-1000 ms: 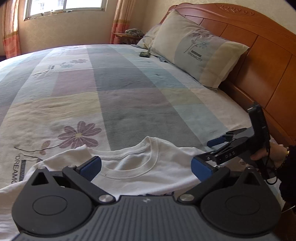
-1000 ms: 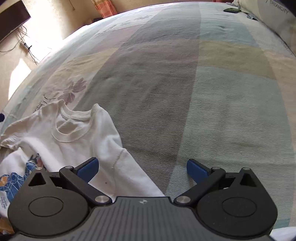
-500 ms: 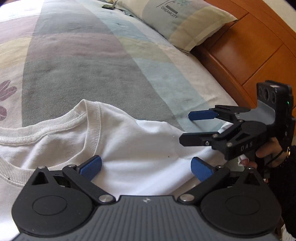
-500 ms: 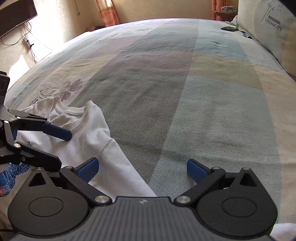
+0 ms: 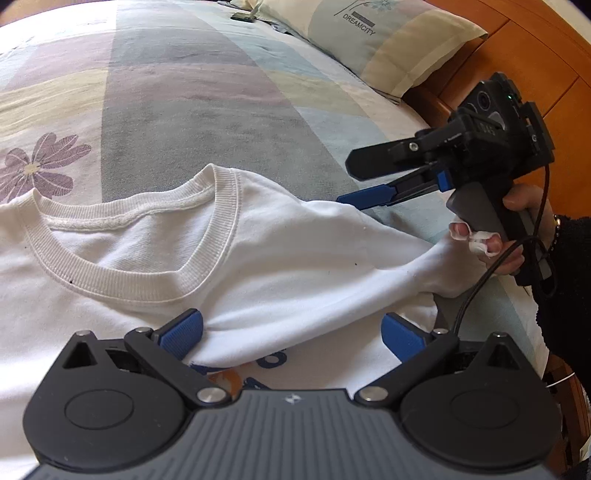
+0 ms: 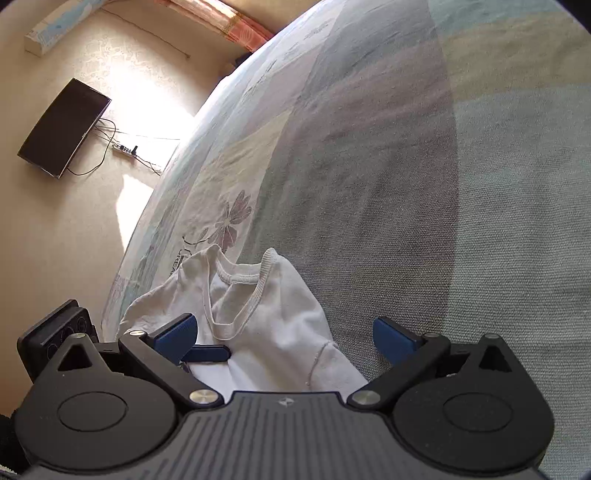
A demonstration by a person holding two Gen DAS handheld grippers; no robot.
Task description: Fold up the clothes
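A white T-shirt (image 5: 155, 258) with a ribbed collar lies face up on the patchwork bedspread (image 5: 192, 110); a blue print shows at its lower edge. My left gripper (image 5: 291, 334) is open, low over the chest, with a raised fold of the right shoulder between its blue pads. My right gripper (image 5: 347, 182), held by a hand (image 5: 517, 206), hovers open just above the sleeve (image 5: 424, 266). In the right wrist view the right gripper (image 6: 284, 338) is open over the shirt (image 6: 273, 317), and the left gripper's blue fingertip (image 6: 207, 354) shows beside it.
A pillow (image 5: 388, 40) leans on the wooden headboard (image 5: 524, 74) at the right. A small dark object (image 5: 242, 16) lies far up the bed. A dark screen (image 6: 62, 127) and a power strip (image 6: 125, 149) are beyond the bed's left edge.
The left gripper has drawn nearer the collar and shoulder. The right gripper has rolled sideways and come in over the sleeve. Both stay open.
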